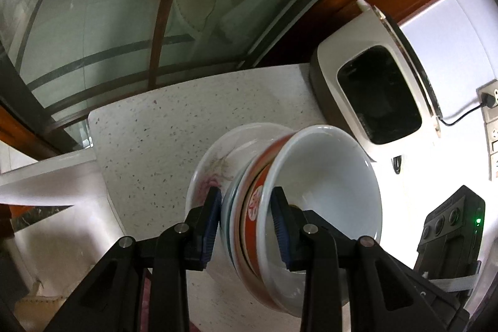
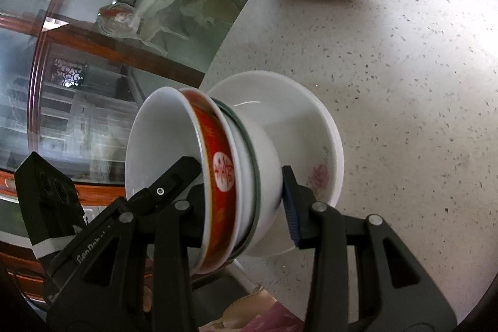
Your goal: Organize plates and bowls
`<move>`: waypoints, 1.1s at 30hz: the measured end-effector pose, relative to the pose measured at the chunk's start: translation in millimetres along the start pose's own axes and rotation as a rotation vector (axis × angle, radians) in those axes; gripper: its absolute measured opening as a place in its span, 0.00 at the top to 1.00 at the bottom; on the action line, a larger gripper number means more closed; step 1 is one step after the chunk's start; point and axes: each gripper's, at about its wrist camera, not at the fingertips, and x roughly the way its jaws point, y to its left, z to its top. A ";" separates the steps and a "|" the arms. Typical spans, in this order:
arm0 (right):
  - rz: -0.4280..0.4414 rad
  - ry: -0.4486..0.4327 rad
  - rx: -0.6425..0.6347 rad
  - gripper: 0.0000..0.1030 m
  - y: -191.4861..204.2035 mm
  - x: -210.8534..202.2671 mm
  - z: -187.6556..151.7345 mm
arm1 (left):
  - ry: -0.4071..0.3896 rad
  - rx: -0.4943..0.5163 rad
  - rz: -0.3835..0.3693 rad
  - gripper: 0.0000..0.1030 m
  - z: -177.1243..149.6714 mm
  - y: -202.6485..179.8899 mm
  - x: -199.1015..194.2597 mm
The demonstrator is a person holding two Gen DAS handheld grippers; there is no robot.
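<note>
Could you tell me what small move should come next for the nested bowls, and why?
Probably lower them straight down. Both the left gripper and right gripper clamp the stack of bowls just above the flowered plate on the speckled counter.

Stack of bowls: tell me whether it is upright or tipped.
Tipped. The stack of bowls lies on its side; the innermost bowl's empty white inside faces sideways, with the floral plate flat against the stack's base.
</note>
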 end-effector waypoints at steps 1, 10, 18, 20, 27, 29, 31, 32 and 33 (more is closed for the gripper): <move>-0.002 -0.001 0.000 0.60 -0.1 0.1 0.1 | 0.002 0.001 -0.002 0.68 -0.3 0.2 0.6; 0.006 -0.006 -0.020 0.60 -4.9 -4.5 -6.8 | -0.002 0.016 0.002 0.68 -3.5 -4.8 -4.9; 0.000 -0.039 -0.030 0.59 -4.1 -13.7 -8.2 | -0.005 0.023 -0.021 0.67 -0.6 -8.5 -4.6; 0.002 -0.027 -0.021 0.60 -7.4 -12.1 -8.2 | -0.008 0.029 -0.017 0.67 0.3 -10.3 -4.5; -0.003 -0.016 0.008 0.58 -9.8 -9.2 -8.9 | -0.022 0.043 -0.005 0.67 0.1 -10.9 -2.7; -0.005 -0.015 0.004 0.57 -8.4 -10.2 -9.4 | -0.038 0.051 -0.003 0.63 -0.6 -10.6 -4.2; -0.017 -0.024 0.003 0.56 -7.0 -13.4 -10.1 | -0.055 0.069 0.002 0.55 -1.7 -10.7 -6.6; -0.014 -0.032 0.006 0.55 -7.1 -15.3 -11.1 | -0.062 0.072 -0.002 0.48 -2.0 -9.8 -7.5; -0.015 -0.045 0.005 0.55 -6.7 -18.6 -11.6 | -0.068 0.072 -0.005 0.41 -2.2 -8.3 -8.2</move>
